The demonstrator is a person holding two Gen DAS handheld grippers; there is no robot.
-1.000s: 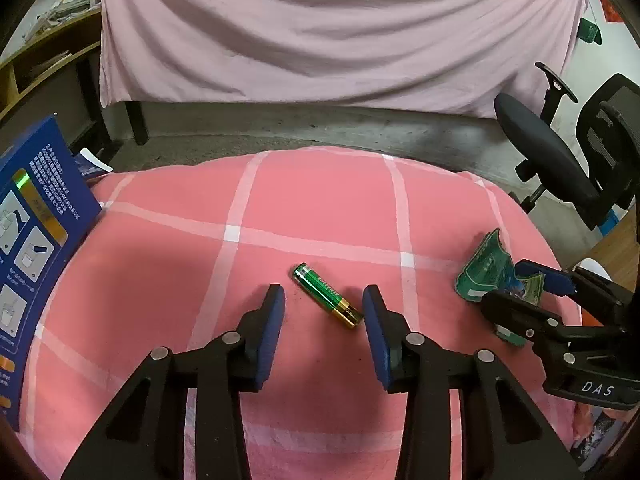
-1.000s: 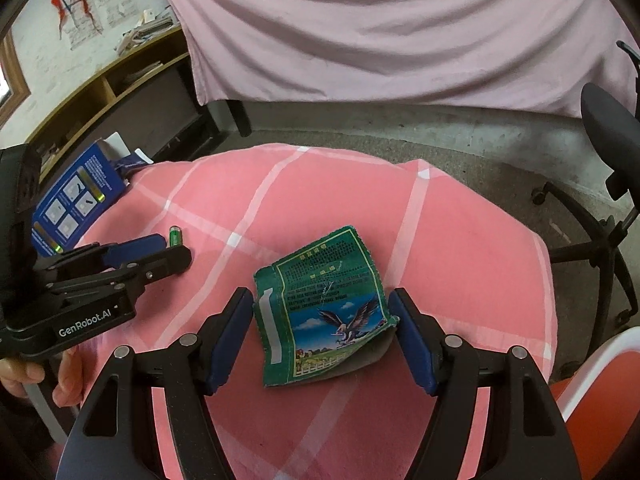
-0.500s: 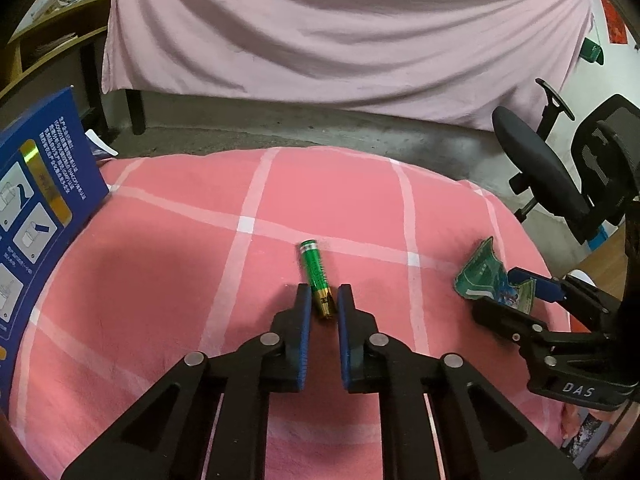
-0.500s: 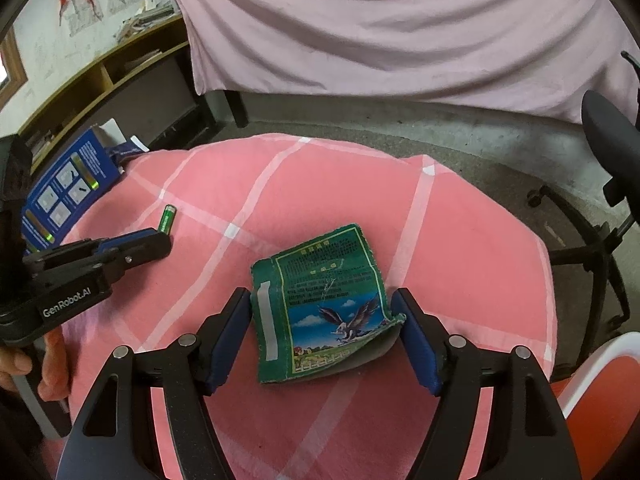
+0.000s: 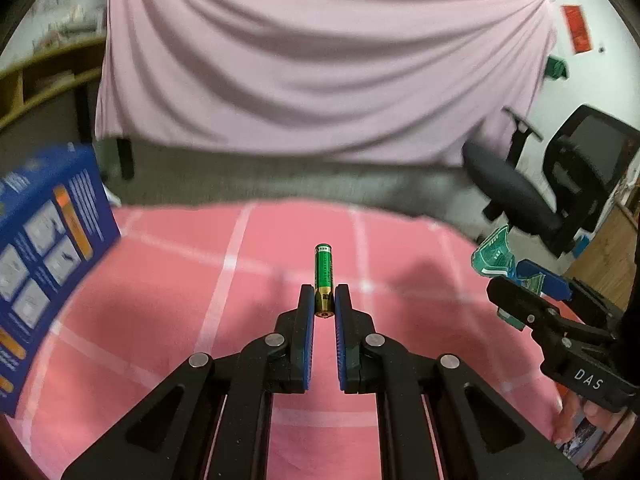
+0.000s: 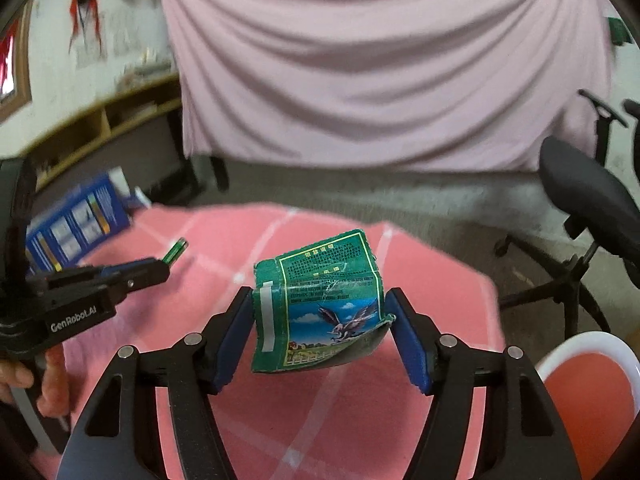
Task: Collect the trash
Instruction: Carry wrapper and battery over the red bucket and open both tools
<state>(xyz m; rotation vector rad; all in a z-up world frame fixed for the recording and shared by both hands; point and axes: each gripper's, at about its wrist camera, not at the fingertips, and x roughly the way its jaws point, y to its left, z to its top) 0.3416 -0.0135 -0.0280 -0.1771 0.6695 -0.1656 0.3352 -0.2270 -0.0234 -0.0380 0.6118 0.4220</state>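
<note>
A round table under a pink checked cloth [image 5: 160,320] fills the lower half of both wrist views, with a pale pink sheet [image 5: 320,60] hanging behind it.

The left gripper [image 5: 324,300] is clamped on a green and gold battery [image 5: 323,276]. Its blue pads pinch only the gold end, so most of the battery sticks out forward past the fingertips, clear of the cloth. That hold by the end looks like the result of closing on a small cylinder that lay flat, where only one end sat between the pads.

The right gripper [image 6: 320,320] has a crumpled green wrapper [image 6: 320,300] printed with a bird between its pads. The jaws are closing, and the pads press on both side edges, bowing the wrapper into an arch. The wrapper appears raised off the cloth. Squeezing it from the sides probably suits a thin, floppy sheet that gives nothing to grip from above.

From the right wrist view, the left gripper shows at the left edge with the battery poking from its tip, and a hand [image 6: 44,376] holds its handle.

A blue box [image 5: 44,264] stands at the table's left edge. An office chair [image 5: 560,184] sits off to the right. A red and white rim, perhaps a bin [image 6: 592,392], shows at lower right of the right wrist view; it may be where the trash goes, though that is a guess.
</note>
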